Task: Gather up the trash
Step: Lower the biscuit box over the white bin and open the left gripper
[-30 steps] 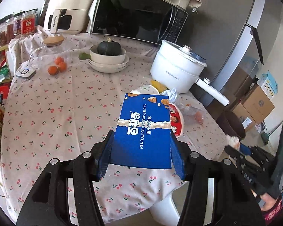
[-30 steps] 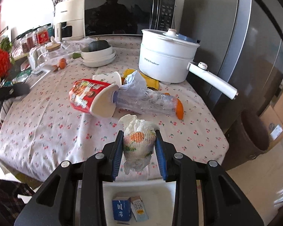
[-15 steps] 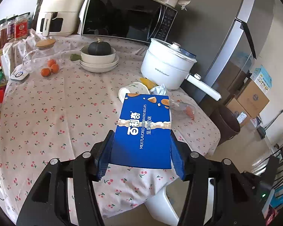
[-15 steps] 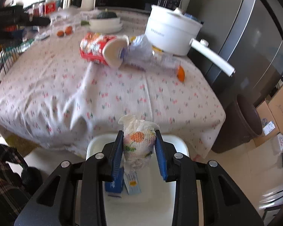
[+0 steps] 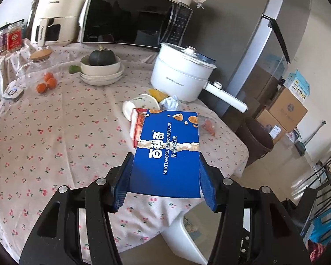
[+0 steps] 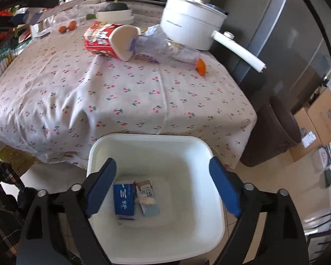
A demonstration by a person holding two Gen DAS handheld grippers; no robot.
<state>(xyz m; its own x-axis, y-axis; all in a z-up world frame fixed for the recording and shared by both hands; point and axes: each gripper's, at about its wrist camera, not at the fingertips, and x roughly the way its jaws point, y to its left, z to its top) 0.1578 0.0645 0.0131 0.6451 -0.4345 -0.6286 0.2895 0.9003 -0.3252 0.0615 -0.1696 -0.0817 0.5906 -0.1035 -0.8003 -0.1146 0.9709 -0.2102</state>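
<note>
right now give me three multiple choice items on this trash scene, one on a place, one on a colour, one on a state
1. Where is the white bin?
A. on the table
B. on the floor beside the table
C. on the fridge

2. What colour is the biscuit box in the left gripper?
A. blue
B. green
C. yellow

3. How is the right gripper?
A. shut on a tissue
B. shut on a bottle
C. open, empty

B: the bin sits below the tablecloth's edge.
A: its printed face is blue.
C: the jaws stand wide apart above the bin.
</note>
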